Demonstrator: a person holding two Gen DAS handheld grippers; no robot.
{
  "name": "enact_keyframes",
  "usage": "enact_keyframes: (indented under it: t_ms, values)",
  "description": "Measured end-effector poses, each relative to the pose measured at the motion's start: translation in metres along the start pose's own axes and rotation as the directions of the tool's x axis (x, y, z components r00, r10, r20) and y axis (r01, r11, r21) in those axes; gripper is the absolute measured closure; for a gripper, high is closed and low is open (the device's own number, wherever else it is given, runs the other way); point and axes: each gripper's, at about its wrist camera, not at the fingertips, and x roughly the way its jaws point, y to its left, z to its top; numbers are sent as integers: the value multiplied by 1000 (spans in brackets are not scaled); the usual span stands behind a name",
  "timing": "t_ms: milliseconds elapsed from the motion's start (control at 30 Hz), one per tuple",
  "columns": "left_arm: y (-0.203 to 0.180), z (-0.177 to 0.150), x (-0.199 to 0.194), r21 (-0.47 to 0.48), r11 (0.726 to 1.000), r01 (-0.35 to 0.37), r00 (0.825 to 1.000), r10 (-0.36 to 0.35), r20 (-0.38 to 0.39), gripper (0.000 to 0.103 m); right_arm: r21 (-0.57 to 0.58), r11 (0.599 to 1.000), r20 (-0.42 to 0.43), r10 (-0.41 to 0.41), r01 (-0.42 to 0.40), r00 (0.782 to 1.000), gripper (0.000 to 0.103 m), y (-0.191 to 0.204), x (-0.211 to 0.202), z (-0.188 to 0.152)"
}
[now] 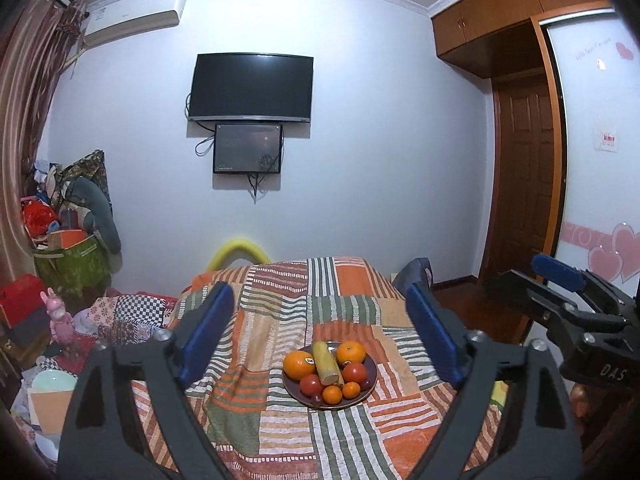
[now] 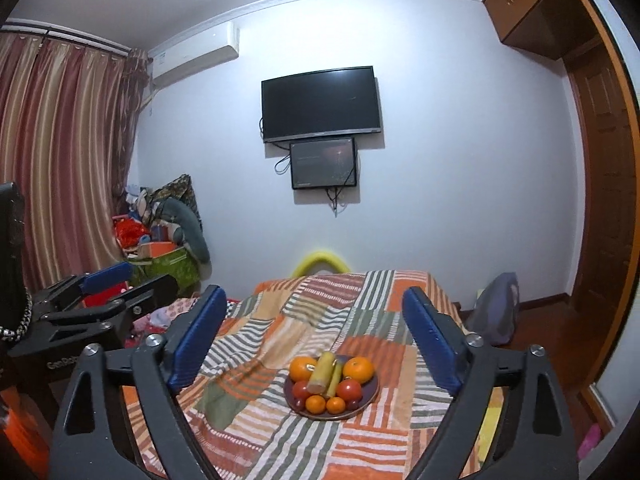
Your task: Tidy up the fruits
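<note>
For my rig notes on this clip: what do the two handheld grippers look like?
Both match: black plastic frames with triangular cut-outs and silver bolts, and ribbed blue pads on the fingers. The left gripper and right gripper share this build; white letters "DAS" mark the right one's body.

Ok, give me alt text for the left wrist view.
A dark plate of oranges, tomatoes and a yellow-green stalk sits on a striped patchwork bedspread, framed by the open left hand-held gripper; a television hangs on the wall behind.

We find the plate (image 1: 370, 376) on the patchwork cloth (image 1: 280, 312), fruit (image 1: 325, 372) piled in it. Behind, two screens (image 1: 251, 87) hang stacked on the wall; clutter (image 1: 68, 224) lies left, the door (image 1: 520, 176) right.
</note>
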Motion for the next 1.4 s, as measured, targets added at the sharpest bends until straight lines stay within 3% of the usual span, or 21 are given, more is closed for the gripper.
enact_keyframes:
  t_ms: [67, 133, 433, 1400]
  values:
    - [0, 0, -4, 0, 1000, -3, 1000, 3, 8, 8, 3, 1000, 2, -6, 6, 1000, 3, 1, -3, -1]
    - [0, 0, -7, 6, 1000, -5, 1000, 4, 12, 5, 6, 1000, 16, -18, 18, 1000, 0, 3, -4, -3]
    - [-8, 1, -17, 29, 1000, -6, 999, 5, 33, 0, -18, 999, 21, -32, 33, 999, 0, 9, -10, -6]
    - [-16, 2, -16, 44, 999, -21, 999, 19, 36, 0, 8, 999, 24, -52, 52, 998, 0, -1, -18, -8]
